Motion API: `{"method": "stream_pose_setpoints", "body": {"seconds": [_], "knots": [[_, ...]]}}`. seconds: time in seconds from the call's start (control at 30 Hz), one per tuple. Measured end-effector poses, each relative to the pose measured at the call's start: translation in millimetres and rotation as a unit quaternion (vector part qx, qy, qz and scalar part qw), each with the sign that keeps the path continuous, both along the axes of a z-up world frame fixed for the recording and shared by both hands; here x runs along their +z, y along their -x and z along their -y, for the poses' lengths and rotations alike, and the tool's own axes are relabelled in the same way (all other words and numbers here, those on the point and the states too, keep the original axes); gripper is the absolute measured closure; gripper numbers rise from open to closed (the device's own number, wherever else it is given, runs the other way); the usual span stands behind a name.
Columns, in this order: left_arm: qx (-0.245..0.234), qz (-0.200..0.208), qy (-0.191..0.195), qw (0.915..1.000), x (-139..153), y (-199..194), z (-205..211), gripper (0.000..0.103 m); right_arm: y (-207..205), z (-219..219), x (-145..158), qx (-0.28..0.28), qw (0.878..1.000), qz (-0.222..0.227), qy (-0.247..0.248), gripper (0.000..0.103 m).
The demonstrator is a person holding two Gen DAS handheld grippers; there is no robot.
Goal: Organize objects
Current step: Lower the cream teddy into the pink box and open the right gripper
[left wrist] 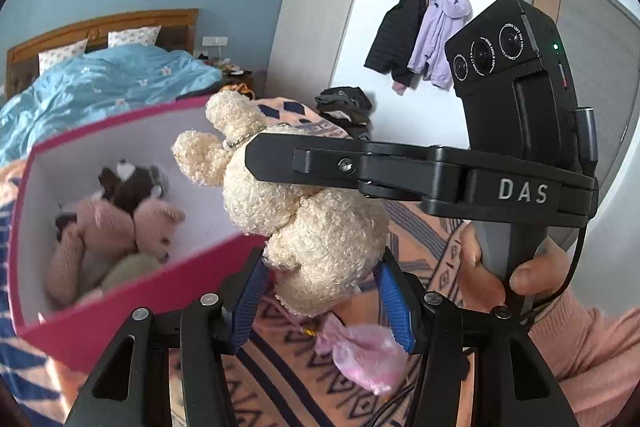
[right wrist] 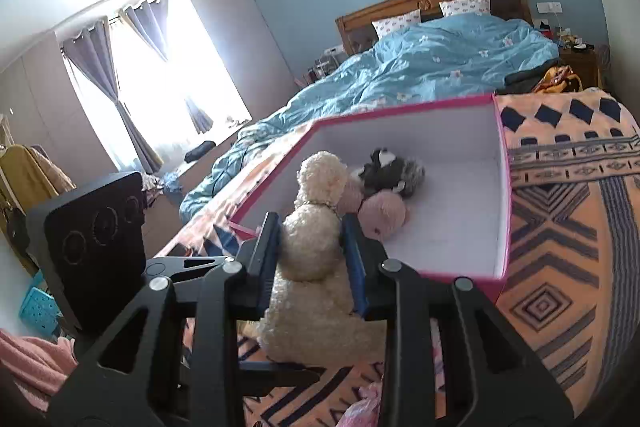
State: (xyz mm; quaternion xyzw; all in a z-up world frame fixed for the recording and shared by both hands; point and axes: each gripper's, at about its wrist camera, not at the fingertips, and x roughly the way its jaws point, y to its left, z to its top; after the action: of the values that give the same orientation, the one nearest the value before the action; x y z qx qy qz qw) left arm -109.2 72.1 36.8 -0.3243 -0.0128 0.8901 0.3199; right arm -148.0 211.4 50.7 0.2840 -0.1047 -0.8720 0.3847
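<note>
A cream curly plush toy (left wrist: 312,227) hangs over the patterned blanket (left wrist: 288,367), held by both grippers. My left gripper (left wrist: 324,291) has its blue pads pressed on the toy's lower body. My right gripper (left wrist: 268,179) reaches in from the right and is shut on its middle; in the right wrist view that gripper (right wrist: 312,239) pinches the toy (right wrist: 316,227) below the head. Just beyond stands a pink box (right wrist: 400,109) with a white inside, holding a pink plush bear (right wrist: 384,211) and a dark brown and white plush (right wrist: 392,167). The box (left wrist: 120,123) lies left of the toy.
A pink fabric pouch (left wrist: 360,351) lies on the blanket under the toy. A bed with a blue duvet (right wrist: 440,67) is behind the box. Coats (left wrist: 424,35) hang on a wall rack, with folded clothes (left wrist: 344,103) below. A hand (left wrist: 500,267) in a pink sleeve grips the right handle.
</note>
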Motion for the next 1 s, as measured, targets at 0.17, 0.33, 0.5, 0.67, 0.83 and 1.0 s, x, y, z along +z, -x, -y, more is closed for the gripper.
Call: {"method": "stream_pose_setpoints", "body": {"seconds": [0.17, 0.33, 0.5, 0.67, 0.83, 1.0], "knots": [[0.005, -0.014, 0.026, 0.9996, 9.7, 29.2, -18.0, 0.048, 19.0, -5.9, 6.1, -0.012, 1.000, 0.002, 0.017, 0.069], [0.016, -0.014, 0.045, 0.9988, 7.6, 48.6, -17.8, 0.048, 39.8, -10.5, 8.7, -0.029, 0.999, 0.002, 0.026, 0.069], [0.027, 0.003, 0.052, 0.9983, 0.3, 65.2, -16.8, 0.049, 56.6, -10.4, 5.8, -0.047, 0.999, 0.010, 0.018, 0.069], [0.034, 0.014, 0.058, 0.9976, -6.6, 75.2, -18.5, 0.049, 71.7, -10.0, -3.1, -0.060, 0.998, 0.023, 0.007, 0.069], [0.038, 0.025, 0.066, 0.9968, -12.6, 84.2, -22.6, 0.048, 84.3, -10.5, -13.3, -0.073, 0.997, 0.034, -0.009, 0.069], [0.040, 0.034, 0.078, 0.9955, -20.6, 90.9, -28.1, 0.049, 92.5, -9.2, -22.6, -0.086, 0.995, 0.041, -0.034, 0.068]]}}
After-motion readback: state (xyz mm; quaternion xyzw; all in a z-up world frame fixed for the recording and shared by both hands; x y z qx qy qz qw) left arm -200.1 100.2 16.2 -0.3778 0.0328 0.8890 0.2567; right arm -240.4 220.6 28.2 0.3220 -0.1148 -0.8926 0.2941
